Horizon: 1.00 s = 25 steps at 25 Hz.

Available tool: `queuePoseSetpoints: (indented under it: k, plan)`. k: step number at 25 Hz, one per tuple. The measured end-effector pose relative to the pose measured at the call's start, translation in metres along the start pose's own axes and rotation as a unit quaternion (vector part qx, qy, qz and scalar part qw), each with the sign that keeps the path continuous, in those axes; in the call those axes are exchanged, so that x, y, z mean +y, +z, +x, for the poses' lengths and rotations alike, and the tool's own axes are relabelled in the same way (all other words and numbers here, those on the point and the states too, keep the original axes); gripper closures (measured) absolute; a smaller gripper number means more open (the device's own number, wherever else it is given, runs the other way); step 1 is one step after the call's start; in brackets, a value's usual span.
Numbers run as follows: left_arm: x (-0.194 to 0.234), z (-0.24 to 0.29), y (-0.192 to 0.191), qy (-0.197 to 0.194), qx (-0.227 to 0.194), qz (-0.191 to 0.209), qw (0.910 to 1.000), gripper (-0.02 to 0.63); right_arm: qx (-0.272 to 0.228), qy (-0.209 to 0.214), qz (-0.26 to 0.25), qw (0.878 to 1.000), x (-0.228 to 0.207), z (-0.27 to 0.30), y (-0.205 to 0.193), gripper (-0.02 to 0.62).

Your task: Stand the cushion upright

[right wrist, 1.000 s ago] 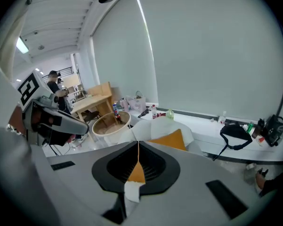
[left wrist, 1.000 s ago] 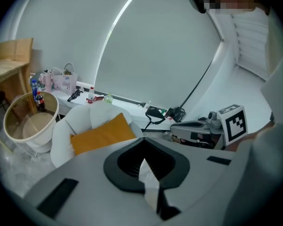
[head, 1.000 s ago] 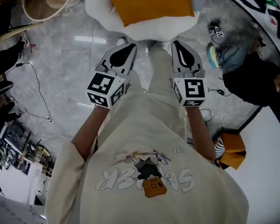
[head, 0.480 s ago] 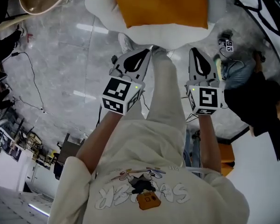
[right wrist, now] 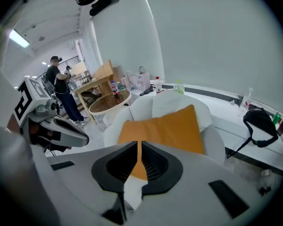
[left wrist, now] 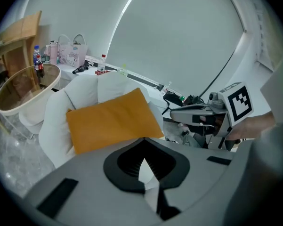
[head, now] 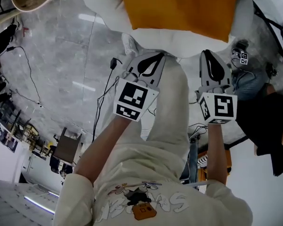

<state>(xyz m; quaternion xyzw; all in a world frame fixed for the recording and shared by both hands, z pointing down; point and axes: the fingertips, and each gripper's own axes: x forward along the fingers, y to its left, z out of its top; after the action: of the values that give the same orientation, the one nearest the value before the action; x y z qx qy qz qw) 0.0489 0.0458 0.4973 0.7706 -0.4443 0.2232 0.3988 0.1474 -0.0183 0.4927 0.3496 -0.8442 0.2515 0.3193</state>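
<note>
An orange cushion (head: pixel 179 8) lies flat on the seat of a white armchair (head: pixel 108 6); it also shows as the cushion (left wrist: pixel 113 119) in the left gripper view and the cushion (right wrist: pixel 167 128) in the right gripper view. My left gripper (head: pixel 150 62) is shut and empty, short of the chair's front edge. My right gripper (head: pixel 213 62) is beside it, also shut with nothing between its jaws, just before the seat. Neither touches the cushion.
A round glass-topped side table (left wrist: pixel 21 86) stands left of the armchair. Cables (head: pixel 106 91) trail over the grey marble floor. A dark bag (right wrist: pixel 259 119) lies on the white ledge at right. A person (right wrist: pixel 61 86) stands far off by a wooden table.
Both grippers have come down and forward toward the armchair, side by side. The cushion looms larger in the head view. Jaws stay shut.
</note>
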Motion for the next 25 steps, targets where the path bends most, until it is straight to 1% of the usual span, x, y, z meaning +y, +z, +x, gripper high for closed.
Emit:
queuePoseSetpoints:
  k: [4,7,9,11,13,15,17,21,25]
  plan:
    - [0.017,0.011,-0.012,0.005,0.010,-0.001,0.9999,0.601,0.022,0.032,-0.031,0.999,-0.001,0.018,-0.018,0.569]
    - [0.023,0.014,-0.018,0.006,0.013,0.006,0.9999,0.601,0.035,0.034,-0.048,0.998,-0.013,0.022,-0.027,0.569]
    - [0.031,0.024,-0.017,0.003,0.014,0.014,0.9998,0.601,0.037,0.026,-0.052,0.998,-0.029,0.028,-0.028,0.568]
    - [0.034,0.036,-0.012,0.000,0.013,0.023,0.9997,0.601,0.038,0.012,-0.045,0.998,-0.046,0.031,-0.028,0.559]
    - [0.036,0.049,-0.010,-0.001,0.016,0.027,0.9995,0.601,0.041,-0.002,-0.026,0.999,-0.061,0.032,-0.033,0.528]
    - [0.042,0.066,-0.010,0.001,0.015,0.029,0.9995,0.601,0.043,-0.015,-0.011,0.999,-0.072,0.039,-0.043,0.480]
    - [0.052,0.086,-0.011,0.003,0.014,0.036,0.9992,0.601,0.048,-0.028,-0.006,0.998,-0.080,0.053,-0.059,0.464]
    - [0.071,0.119,-0.020,-0.001,0.020,0.049,0.9986,0.584,0.059,-0.043,0.001,0.997,-0.087,0.084,-0.090,0.441]
    - [0.082,0.137,-0.023,0.012,0.029,0.072,0.9969,0.539,0.060,-0.061,0.021,0.996,-0.098,0.098,-0.099,0.422]
